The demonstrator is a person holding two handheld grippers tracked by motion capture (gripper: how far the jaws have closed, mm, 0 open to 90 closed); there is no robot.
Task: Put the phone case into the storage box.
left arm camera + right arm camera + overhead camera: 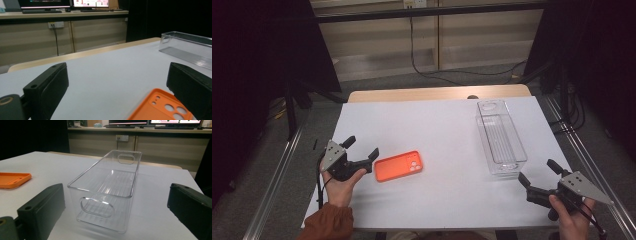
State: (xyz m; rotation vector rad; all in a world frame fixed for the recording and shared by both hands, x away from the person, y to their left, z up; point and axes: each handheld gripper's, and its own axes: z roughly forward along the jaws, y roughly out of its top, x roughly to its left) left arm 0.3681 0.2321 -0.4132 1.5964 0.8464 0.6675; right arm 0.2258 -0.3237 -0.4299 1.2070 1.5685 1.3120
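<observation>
An orange phone case (398, 166) lies flat on the white table cover (442, 135), camera holes up. My left gripper (361, 147) is open just left of it, one jaw near the case's left end; in the left gripper view the orange phone case (160, 107) lies low between the jaws, close to the right one. A clear plastic bin (499, 136) stands empty at the right. My right gripper (539, 171) is open near the bin's near end, apart from it. In the right gripper view the clear bin (110, 185) stands ahead and the orange phone case (13, 179) lies far left.
The wooden table edge (437, 93) runs along the back. A black cable (427, 60) hangs down to the floor behind the table. Metal rails (279, 175) flank the table on both sides. Monitors sit on a far desk (62, 13).
</observation>
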